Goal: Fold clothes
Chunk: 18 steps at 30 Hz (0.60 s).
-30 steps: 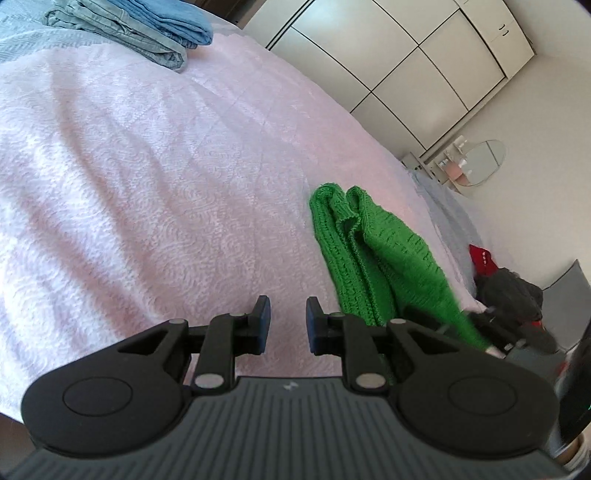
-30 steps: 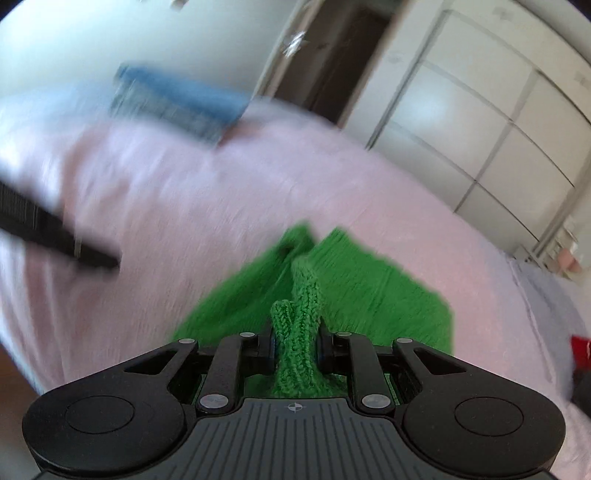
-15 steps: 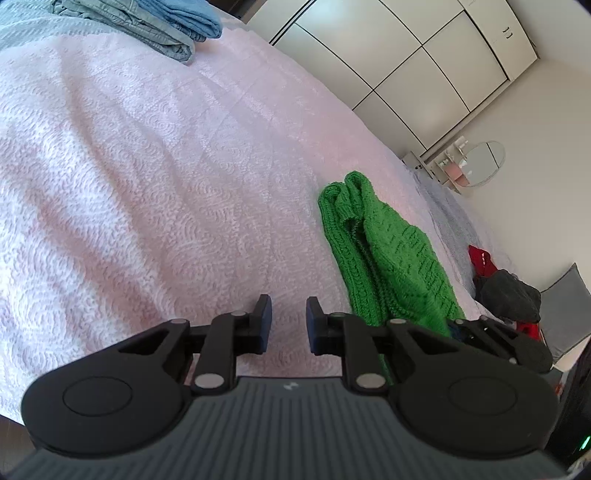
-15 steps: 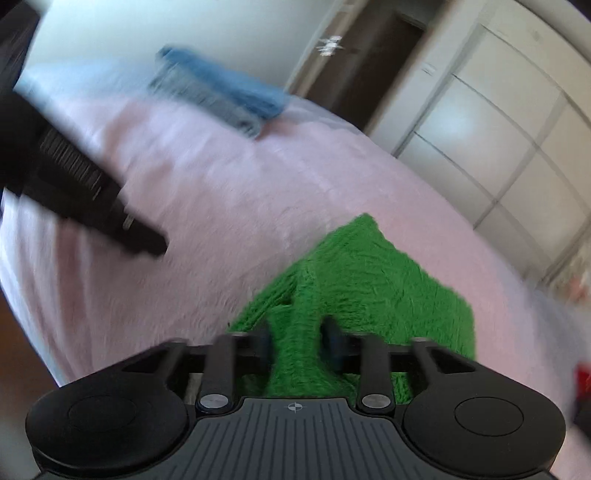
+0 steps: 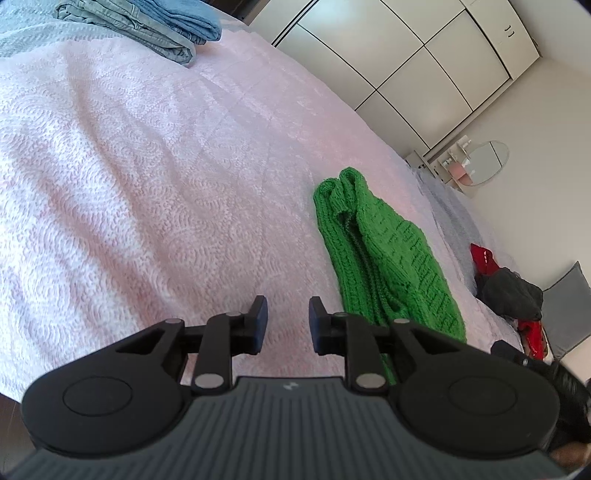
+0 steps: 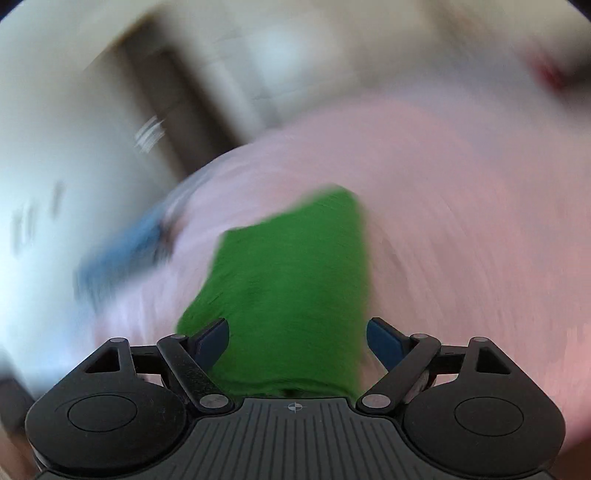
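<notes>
A green knitted sweater [image 5: 384, 251] lies folded in a long narrow shape on the pink bedspread [image 5: 147, 166]. My left gripper [image 5: 288, 310] hovers over bare bedspread just left of the sweater's near end. Its jaws are opening, a small gap shows, and nothing is between them. The right wrist view is badly blurred. In it my right gripper [image 6: 297, 332] has its jaws opening wide. The green sweater [image 6: 295, 266] stretches away below and between them, and neither pad presses on it.
A stack of folded blue clothes [image 5: 147, 18] sits at the far end of the bed. A heap of dark and red garments [image 5: 509, 291] lies at the right edge. White wardrobe doors [image 5: 406, 48] and a round mirror [image 5: 484, 168] stand beyond the bed.
My right gripper was shut on a bunched part of the green sweater; it has let go, spread its jaws and rolled. The sweater has settled on the bed. The left jaws parted slightly.
</notes>
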Each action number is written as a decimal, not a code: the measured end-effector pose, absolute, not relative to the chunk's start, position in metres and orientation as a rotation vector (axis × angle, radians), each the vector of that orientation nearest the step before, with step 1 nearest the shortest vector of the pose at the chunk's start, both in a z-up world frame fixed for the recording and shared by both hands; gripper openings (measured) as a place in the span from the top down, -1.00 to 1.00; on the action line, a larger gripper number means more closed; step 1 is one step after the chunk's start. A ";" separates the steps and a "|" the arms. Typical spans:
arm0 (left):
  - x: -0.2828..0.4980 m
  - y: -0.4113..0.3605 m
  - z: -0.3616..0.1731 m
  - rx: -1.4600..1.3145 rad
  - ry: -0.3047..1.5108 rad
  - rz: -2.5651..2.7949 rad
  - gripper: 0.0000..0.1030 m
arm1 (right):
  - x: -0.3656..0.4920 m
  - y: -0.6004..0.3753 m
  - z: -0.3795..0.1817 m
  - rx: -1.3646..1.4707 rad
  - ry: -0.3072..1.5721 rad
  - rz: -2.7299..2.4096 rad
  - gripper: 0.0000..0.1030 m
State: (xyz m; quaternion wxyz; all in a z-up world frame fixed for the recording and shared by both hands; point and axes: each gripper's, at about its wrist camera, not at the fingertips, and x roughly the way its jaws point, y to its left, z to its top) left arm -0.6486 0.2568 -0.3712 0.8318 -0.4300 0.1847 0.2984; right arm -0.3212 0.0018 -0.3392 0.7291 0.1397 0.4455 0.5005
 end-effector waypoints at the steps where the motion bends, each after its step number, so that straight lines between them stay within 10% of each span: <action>1: -0.648 0.255 -0.370 -0.909 0.393 0.634 0.64 | -0.307 -0.005 -0.351 0.437 1.072 1.076 -0.65; 8: -0.646 0.244 -0.359 -0.893 0.393 0.664 0.62 | -0.279 0.019 -0.415 0.752 1.365 1.043 -0.52; 12: -0.645 0.238 -0.354 -0.884 0.403 0.689 0.62 | -0.271 0.031 -0.427 0.825 1.423 1.054 0.33; 18: -0.635 0.229 -0.341 -0.851 0.430 0.710 0.62 | -0.225 0.047 -0.349 0.367 1.224 1.252 0.50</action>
